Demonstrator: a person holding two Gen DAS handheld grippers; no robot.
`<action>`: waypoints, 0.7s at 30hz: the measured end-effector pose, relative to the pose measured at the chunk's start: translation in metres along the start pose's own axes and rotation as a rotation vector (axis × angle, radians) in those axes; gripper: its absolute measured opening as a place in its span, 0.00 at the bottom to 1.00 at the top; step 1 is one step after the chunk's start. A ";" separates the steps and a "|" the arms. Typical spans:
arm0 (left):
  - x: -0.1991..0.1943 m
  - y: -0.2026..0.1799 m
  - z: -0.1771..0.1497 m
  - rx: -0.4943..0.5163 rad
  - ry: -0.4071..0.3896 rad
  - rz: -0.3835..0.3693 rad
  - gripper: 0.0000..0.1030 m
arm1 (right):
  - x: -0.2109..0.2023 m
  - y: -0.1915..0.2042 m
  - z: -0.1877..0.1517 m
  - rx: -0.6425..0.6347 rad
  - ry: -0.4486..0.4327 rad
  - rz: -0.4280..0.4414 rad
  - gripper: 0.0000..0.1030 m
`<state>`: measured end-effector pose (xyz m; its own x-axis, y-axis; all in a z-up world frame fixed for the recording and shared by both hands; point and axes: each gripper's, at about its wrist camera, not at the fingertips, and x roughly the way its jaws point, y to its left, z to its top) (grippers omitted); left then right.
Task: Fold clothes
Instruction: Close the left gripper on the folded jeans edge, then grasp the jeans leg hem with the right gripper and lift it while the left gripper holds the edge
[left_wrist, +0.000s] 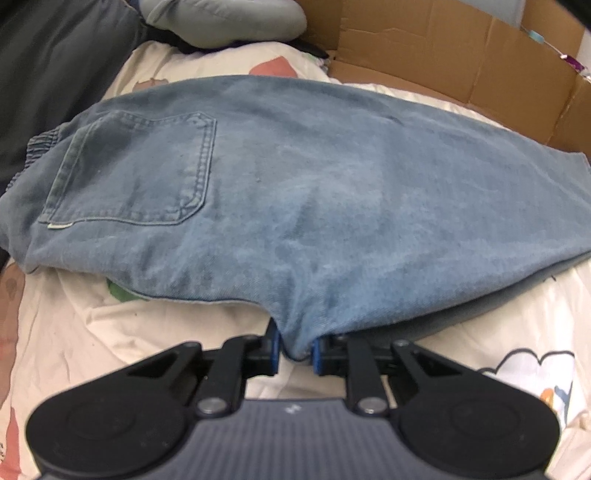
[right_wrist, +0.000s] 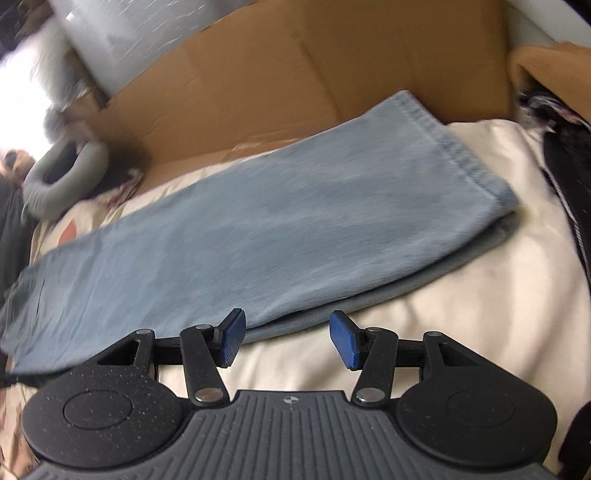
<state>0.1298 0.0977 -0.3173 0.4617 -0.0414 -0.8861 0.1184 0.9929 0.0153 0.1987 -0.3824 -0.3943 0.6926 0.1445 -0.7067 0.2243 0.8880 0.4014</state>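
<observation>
On the bed, right in front of me, lie the jeans (left_wrist: 295, 177), pale blue denim, already doubled lengthwise so one leg sits on the other. They stretch across the cream printed bedsheet (left_wrist: 110, 332), waistband off to the left, back pocket (left_wrist: 133, 170) facing up, hem (right_wrist: 454, 147) out to the right near the cardboard (right_wrist: 295, 74) that stands along the far side.

My left hand-held gripper (left_wrist: 297, 350) has its blue pads pinched tight on the near edge of the denim, around the crotch seam, and a small tuck of cloth bunches up between them. That is a firm bite, nearly closed.

My right hand-held gripper (right_wrist: 288, 338) stands about half open with nothing in it. The near edge of the leg lies just beyond and between its pads, not yet pinched; that view is smeared, so I cannot tell whether the left pad brushes the cloth.

I judge this as the start of the next fold: one side gripped, the other still to be taken. The next move calls for the right jaws to close on both layers of that near edge, then both hands to lift evenly. The risk is catching only the top layer and letting the legs slide apart.

The denim looks soft, a little worn, fairly flat. A grey pillow (left_wrist: 225, 22) sits beyond the waistband end.
</observation>
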 end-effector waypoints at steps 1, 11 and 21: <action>0.000 0.000 0.000 0.002 0.002 0.002 0.17 | 0.000 -0.005 0.001 0.024 -0.007 0.000 0.56; 0.001 -0.006 0.001 0.028 0.034 0.027 0.17 | 0.000 -0.059 0.010 0.327 -0.113 -0.105 0.55; 0.007 -0.005 0.001 0.035 0.065 0.014 0.17 | 0.003 -0.089 0.006 0.538 -0.246 -0.101 0.52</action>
<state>0.1333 0.0924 -0.3230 0.4060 -0.0189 -0.9137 0.1434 0.9887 0.0432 0.1854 -0.4639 -0.4287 0.7738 -0.0909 -0.6269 0.5683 0.5370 0.6235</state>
